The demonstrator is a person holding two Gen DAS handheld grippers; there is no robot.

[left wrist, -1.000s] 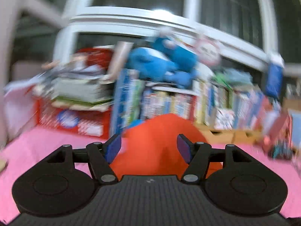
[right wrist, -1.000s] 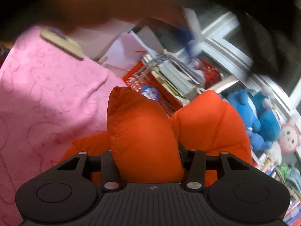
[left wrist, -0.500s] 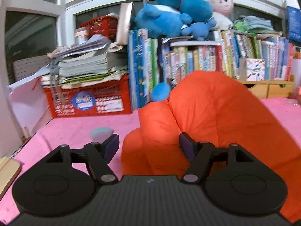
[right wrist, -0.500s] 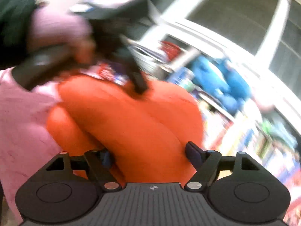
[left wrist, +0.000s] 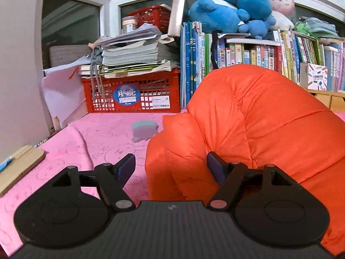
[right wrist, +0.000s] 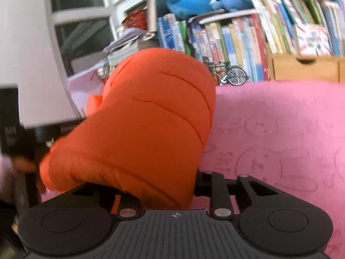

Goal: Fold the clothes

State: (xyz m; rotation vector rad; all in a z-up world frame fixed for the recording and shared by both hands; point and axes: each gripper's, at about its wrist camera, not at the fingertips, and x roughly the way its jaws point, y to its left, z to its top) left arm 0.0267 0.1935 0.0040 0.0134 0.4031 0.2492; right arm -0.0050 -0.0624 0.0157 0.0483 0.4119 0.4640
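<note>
- Pink blanket [left wrist: 103, 133] covers the work surface; books, blue plush toys [left wrist: 228, 10] and a red crate [left wrist: 133, 95] crowd the back.
- Orange puffer jacket [left wrist: 258, 118] sits mid-blanket, bunched and puffed up. Judged early: no flat, tidy fold yet.
- Left gripper [left wrist: 170, 168] wide open, holding nothing, jacket edge between its jaws.
- Right gripper [right wrist: 163, 194]: fabric hides the fingertips; cannot tell its grip.
- Crate sticker [left wrist: 125, 94] reads "月亮", "Moon".

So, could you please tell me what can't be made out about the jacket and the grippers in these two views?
- Right wrist view: the right gripper has its fingertips buried under the orange jacket, so its grip is unclear.
- Left wrist view: the jacket runs off the right edge; its full shape is cut off.
- Right wrist view: motion blur smears the books.
</note>
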